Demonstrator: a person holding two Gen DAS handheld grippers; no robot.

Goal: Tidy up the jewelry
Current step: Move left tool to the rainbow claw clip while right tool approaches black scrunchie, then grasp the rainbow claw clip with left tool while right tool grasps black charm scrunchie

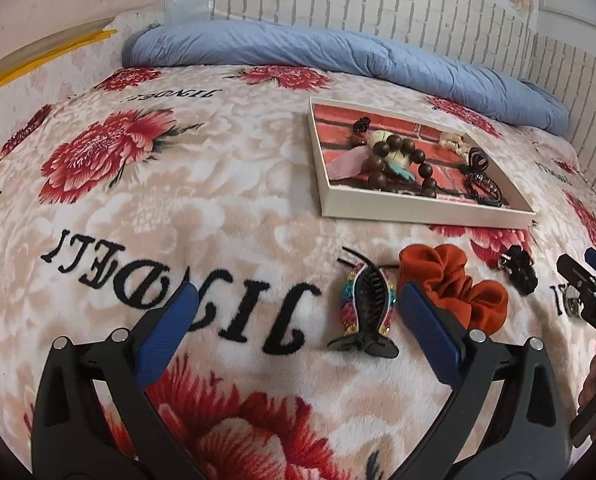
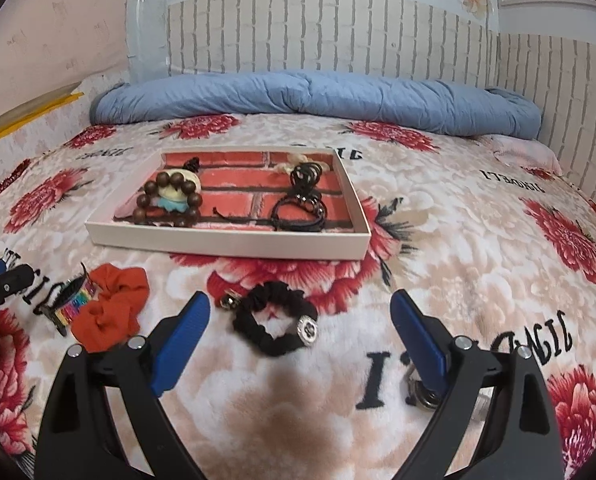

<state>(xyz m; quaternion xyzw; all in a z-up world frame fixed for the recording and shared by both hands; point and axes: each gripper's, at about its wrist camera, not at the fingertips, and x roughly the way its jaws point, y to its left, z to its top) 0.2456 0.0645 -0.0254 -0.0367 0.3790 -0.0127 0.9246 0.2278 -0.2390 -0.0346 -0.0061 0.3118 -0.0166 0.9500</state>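
My left gripper point(image 1: 298, 308) stands with its blue pads wide apart and nothing between them but blanket; its right pad sits just in front of the orange scrunchie point(image 1: 454, 284). The rainbow-edged black hair claw point(image 1: 368, 308) lies between the pads, toward the right one, untouched. My right gripper point(image 2: 300, 316) is spread just as wide, also empty, with the black scrunchie point(image 2: 276, 318) and its round silver charm lying on the blanket between the fingertips, slightly ahead of them.

The shallow white tray point(image 2: 226, 242) with a red brick-print floor sits in the upper middle of the right wrist view and the upper right of the left one. Inside it lie a brown wooden bead bracelet point(image 2: 170, 200) at the left and a tangle of black hair ties point(image 2: 302, 196) at the right.

The floral blanket point(image 1: 218, 184) carries black lettering, upside down to me; it looks like "JINGDELI", though I cannot read every letter. On my right gripper's body, at the right edge of the left wrist view, "DAS" is legible. A rolled blue quilt point(image 2: 318, 98) lies along the brick-patterned wall.
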